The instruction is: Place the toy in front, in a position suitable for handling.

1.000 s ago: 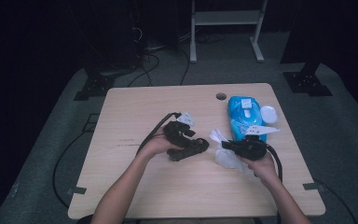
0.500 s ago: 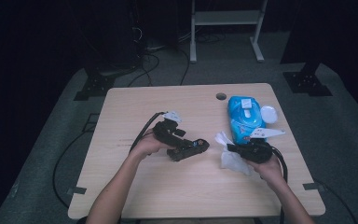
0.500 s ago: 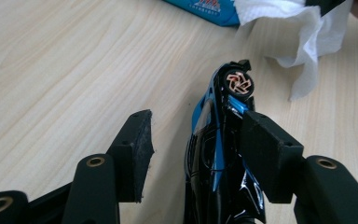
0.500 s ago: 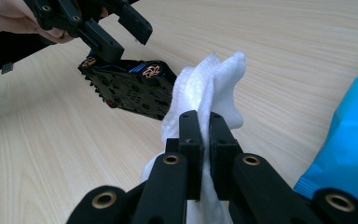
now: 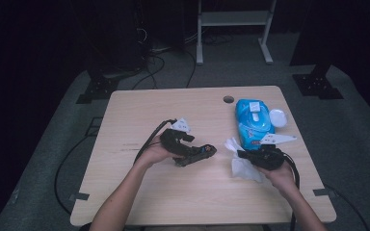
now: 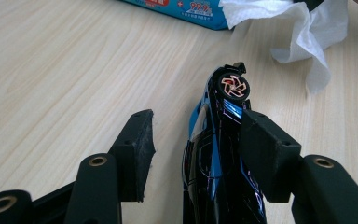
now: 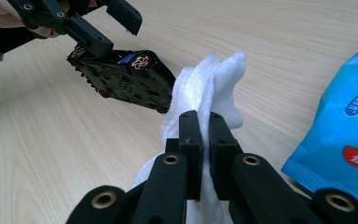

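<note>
A black toy car [image 6: 214, 154] with blue trim and a copper wheel lies tilted on the wooden table [image 5: 139, 192]. My left gripper [image 6: 198, 116] has it between its jaws. One pad [image 6: 265, 149] touches the car's side; the other stands off with a gap. These jaws have just been opening. In the high view the left gripper [image 5: 190, 147] sits left of centre over the car [image 5: 200, 153]. My right gripper [image 7: 204, 119] is shut on a crumpled white wipe [image 7: 209, 79], a short way right of the car [image 7: 126, 79]. From above, the right gripper [image 5: 244, 155] holds the wipe [image 5: 244, 167].
A blue pack of wet wipes [image 5: 254, 118] lies at the back right, close behind the right gripper, with a round white lid [image 5: 277, 117] beside it. A cable hole [image 5: 228, 99] is near the table's far edge. Cables trail from both grippers.
The left gripper's jaws have spread wider around the toy car. The right hand has edged slightly to the right with the wipe still pinched.
</note>
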Action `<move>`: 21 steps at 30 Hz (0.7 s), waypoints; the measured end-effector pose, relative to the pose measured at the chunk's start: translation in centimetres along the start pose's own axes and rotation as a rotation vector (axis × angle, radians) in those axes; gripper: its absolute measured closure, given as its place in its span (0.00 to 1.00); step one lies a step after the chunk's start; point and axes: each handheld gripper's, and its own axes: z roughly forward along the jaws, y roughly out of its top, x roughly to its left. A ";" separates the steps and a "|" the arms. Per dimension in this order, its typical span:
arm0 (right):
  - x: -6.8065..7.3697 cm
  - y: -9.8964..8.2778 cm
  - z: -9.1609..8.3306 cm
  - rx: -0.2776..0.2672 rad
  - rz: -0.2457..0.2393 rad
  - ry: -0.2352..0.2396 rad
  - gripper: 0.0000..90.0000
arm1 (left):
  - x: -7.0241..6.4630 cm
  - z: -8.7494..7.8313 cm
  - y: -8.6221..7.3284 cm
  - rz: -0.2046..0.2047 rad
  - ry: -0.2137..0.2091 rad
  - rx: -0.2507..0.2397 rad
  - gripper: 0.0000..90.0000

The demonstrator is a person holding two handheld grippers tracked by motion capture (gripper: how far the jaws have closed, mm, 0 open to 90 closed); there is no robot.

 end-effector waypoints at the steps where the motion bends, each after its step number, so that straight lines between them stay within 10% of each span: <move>1: 0.0 0.0 0.0 0.002 -0.002 -0.001 0.95 | -0.1 0.0 0.0 0.005 -0.002 0.000 0.48; 10: -0.2 -0.4 -0.1 0.019 -0.009 -0.015 0.95 | -2.2 0.9 -0.4 0.043 0.000 -0.012 0.44; 15: -0.3 -0.7 -0.4 0.023 -0.005 -0.021 0.95 | -3.1 2.6 -1.3 0.103 0.067 0.082 0.45; 21: -0.4 -0.9 -0.3 0.028 -0.004 -0.021 0.95 | -2.7 2.7 -2.1 0.078 0.064 0.062 0.44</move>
